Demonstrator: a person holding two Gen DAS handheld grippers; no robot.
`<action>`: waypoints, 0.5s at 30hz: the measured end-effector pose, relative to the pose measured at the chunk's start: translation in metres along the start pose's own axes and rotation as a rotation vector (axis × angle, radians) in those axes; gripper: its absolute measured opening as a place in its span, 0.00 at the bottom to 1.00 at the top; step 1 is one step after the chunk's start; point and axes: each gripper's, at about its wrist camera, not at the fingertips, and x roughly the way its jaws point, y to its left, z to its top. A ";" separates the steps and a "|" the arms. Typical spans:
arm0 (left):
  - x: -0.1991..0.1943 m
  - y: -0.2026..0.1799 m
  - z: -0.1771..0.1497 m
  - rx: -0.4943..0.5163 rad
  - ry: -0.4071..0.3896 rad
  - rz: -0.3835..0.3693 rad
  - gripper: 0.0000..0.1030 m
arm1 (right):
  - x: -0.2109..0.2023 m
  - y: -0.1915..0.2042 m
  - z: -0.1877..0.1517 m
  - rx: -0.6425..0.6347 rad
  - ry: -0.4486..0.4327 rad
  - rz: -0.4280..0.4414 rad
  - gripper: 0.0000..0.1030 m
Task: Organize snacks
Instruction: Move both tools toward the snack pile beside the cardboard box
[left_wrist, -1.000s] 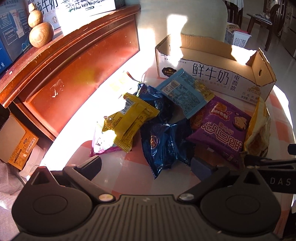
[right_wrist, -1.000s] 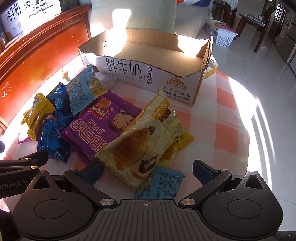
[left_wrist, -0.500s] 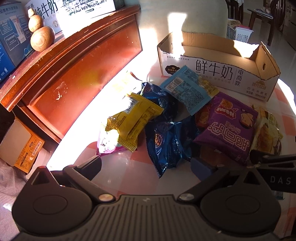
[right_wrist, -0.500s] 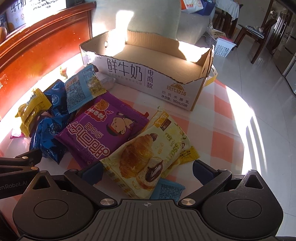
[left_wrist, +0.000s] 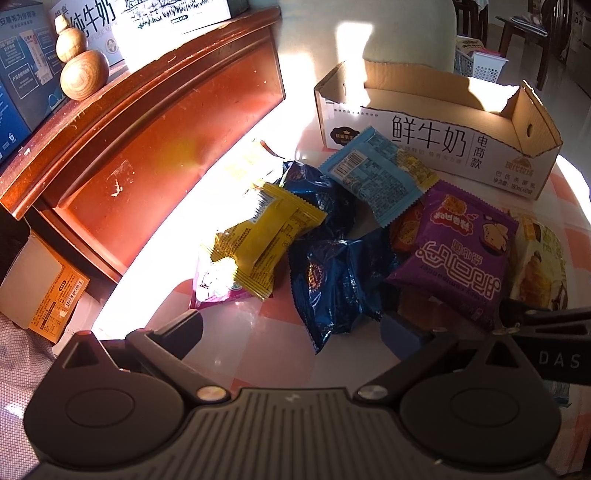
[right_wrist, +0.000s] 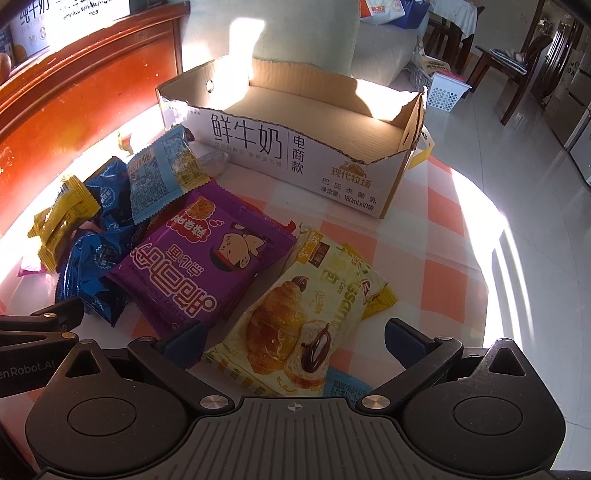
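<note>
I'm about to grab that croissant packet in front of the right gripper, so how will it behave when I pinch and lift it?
The croissant packet looks puffy and glossy, so the film will probably crumple and may slip. It is likely light for its size, but the pastry could squash under a hard pinch. It overlaps a yellow packet and a blue packet, which lifting may drag along.

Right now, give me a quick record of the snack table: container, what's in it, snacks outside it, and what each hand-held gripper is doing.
container: open cardboard box, at the far side of the checked table
box contents: none visible
snacks outside: croissant packet, purple packet, light blue packet, yellow packet, dark blue packets
left hand-held gripper: open, empty, facing the dark blue packets
right hand-held gripper: open, croissant packet between its fingers, not clamped
</note>
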 end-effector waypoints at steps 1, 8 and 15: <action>0.000 -0.001 0.000 0.000 0.000 0.002 0.98 | 0.000 0.000 0.000 -0.001 0.000 0.000 1.00; 0.000 -0.003 -0.001 0.004 0.004 0.009 0.98 | 0.002 0.001 -0.001 -0.006 0.002 -0.008 1.00; 0.000 -0.003 -0.001 0.003 0.003 0.009 0.98 | 0.002 0.001 -0.001 -0.009 0.000 -0.011 1.00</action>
